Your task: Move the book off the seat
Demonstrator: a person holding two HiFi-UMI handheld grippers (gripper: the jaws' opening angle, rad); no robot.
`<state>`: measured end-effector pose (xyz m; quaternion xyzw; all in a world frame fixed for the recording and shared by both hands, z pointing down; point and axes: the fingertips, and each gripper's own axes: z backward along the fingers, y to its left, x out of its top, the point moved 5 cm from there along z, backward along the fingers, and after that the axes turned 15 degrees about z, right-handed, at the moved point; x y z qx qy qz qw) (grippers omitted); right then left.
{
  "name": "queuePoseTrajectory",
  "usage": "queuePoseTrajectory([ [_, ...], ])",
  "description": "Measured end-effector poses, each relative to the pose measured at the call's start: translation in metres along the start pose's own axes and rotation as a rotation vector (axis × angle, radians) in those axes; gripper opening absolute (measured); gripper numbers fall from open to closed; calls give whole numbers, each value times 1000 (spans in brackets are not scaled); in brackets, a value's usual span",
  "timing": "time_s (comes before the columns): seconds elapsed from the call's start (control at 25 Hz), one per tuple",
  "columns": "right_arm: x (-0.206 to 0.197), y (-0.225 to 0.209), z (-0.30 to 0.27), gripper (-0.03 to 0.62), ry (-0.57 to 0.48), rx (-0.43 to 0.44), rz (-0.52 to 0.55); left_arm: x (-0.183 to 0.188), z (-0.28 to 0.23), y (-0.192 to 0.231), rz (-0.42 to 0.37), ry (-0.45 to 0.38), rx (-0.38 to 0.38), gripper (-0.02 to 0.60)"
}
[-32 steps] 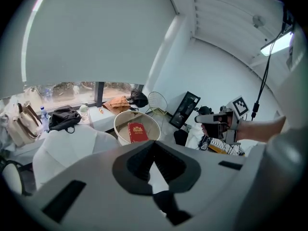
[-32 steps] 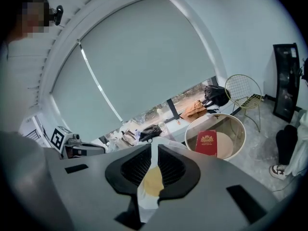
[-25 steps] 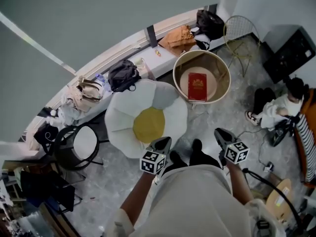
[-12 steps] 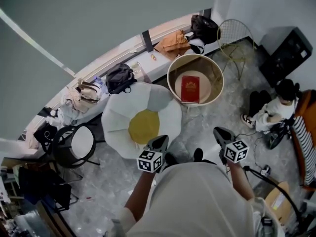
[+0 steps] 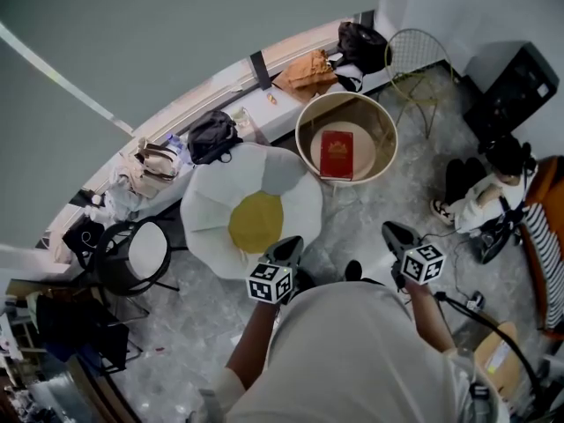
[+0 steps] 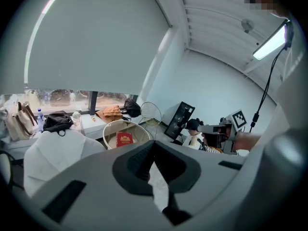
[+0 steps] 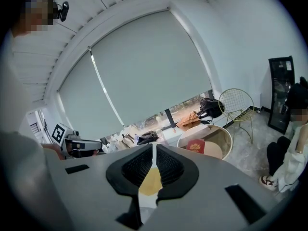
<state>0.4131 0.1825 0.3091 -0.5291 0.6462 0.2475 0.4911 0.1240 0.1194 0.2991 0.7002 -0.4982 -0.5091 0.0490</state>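
red book point(image 5: 337, 154) lies on round seat point(image 5: 303, 123); left claw point(image 5: 290, 245), right claw point(image 5: 391, 231) closed, empty.

Book point(image 5: 336, 155) lies in round seat point(image 5: 374, 117). Floor cushion point(image 5: 256, 211) just left of seat. Window ledge point(image 5: 286, 108) behind both, bags point(image 5: 211, 135) on it. Wire chair point(image 5: 414, 60) behind seat, to its right. Stool point(image 5: 137, 256) far left.

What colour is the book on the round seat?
The book is red with gold print; head view shows it best.
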Motion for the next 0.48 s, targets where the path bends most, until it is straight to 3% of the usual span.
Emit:
queuePoseTrajectory([
  [0.48, 1, 1, -5, 51, -12, 32, 2, 0, -9, 1, 10, 7, 7, 3],
])
